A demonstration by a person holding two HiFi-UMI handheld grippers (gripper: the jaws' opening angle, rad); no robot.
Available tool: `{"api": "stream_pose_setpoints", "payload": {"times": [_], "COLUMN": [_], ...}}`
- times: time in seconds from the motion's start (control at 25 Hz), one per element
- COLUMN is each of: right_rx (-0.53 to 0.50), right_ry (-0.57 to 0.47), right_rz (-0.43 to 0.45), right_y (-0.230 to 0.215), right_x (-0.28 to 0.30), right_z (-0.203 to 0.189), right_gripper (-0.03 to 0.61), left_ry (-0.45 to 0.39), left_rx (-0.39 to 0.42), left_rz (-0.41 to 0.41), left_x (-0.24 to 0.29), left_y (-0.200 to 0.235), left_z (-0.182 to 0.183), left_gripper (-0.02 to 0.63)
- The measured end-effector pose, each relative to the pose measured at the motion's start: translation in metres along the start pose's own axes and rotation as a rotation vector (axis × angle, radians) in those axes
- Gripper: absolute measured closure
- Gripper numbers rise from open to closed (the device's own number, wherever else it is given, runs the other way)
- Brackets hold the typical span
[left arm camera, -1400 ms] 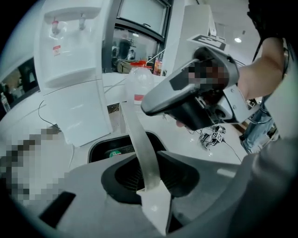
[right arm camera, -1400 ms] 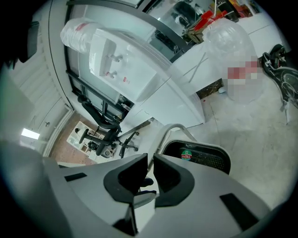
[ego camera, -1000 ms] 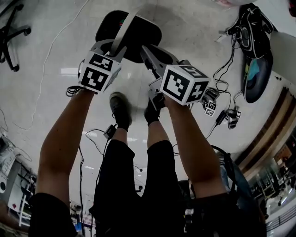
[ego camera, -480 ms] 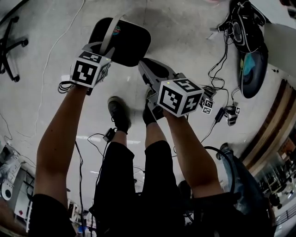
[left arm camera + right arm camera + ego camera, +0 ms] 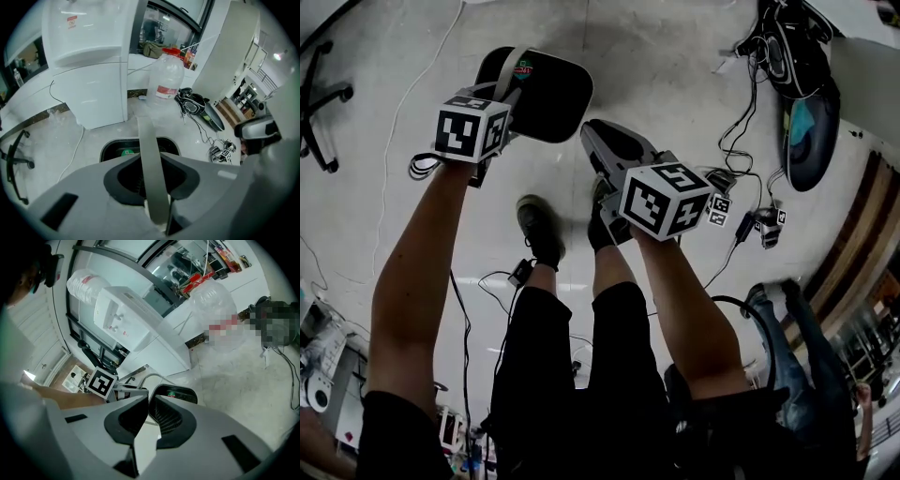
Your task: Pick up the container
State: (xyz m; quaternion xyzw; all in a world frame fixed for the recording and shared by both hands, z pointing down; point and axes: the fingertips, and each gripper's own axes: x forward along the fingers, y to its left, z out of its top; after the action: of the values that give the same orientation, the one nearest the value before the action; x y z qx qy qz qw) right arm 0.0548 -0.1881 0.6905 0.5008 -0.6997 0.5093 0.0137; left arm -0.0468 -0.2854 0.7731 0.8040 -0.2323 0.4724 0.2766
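Floor: pale, glossy, mottled hard surface that fills the head view.

White water dispenser, boxy with smooth panels, sits at 10 o'clock in the left gripper view. A clear plastic water bottle with a red cap stands just beside it at 12 o'clock.

A tangle of black cables lies at 2 o'clock in the head view. A black chair base is at 9 o'clock.

Container: a black bin, rounded rectangle in shape, with a slotted inner wall. It is at 11 o'clock in the head view, beyond the person's shoes. A flat grey band handle arches up from it. I can't tell whether the base is on the floor or off it.

Left gripper: matte grey shell, pointing steeply down over the container. In its own view the band runs straight between the dark concave pads. The jaws have just been closing and now pinch the handle.

Right gripper: at 4 o'clock from the container and apart from it. The jaw tips are all but together with only a slit left, and nothing is between them.

A round green label sits inside the container, at 9 o'clock from the band.
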Motion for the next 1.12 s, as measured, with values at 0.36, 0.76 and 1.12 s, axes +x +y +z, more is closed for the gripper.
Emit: {"api": "stream_pose_setpoints", "payload": {"times": [0.36,0.76,1.12], "right_rx": [-0.092,-0.184,-0.270], "right_ry": [-0.055,-0.091,-0.097], "right_rz": [-0.045,-0.024,0.022], "right_y": [0.010,0.062,0.133], "right_x": [-0.020,-0.043,-0.075], "right_z": [0.021,0.058,0.094], "right_gripper": [0.540,0.543,0.549], "left_ry": [0.013,-0.066,-0.166], "left_rx": [-0.089,-0.274,-0.376], "left_rz": [0.059,0.037,0.016], "left_x": [-0.008,-0.076,-0.181], "left_y": [-0.008,-0.042,-0.062], "left_z": [-0.012,-0.019,-0.012], "left_gripper": [0.543,0.545,0.545]}}
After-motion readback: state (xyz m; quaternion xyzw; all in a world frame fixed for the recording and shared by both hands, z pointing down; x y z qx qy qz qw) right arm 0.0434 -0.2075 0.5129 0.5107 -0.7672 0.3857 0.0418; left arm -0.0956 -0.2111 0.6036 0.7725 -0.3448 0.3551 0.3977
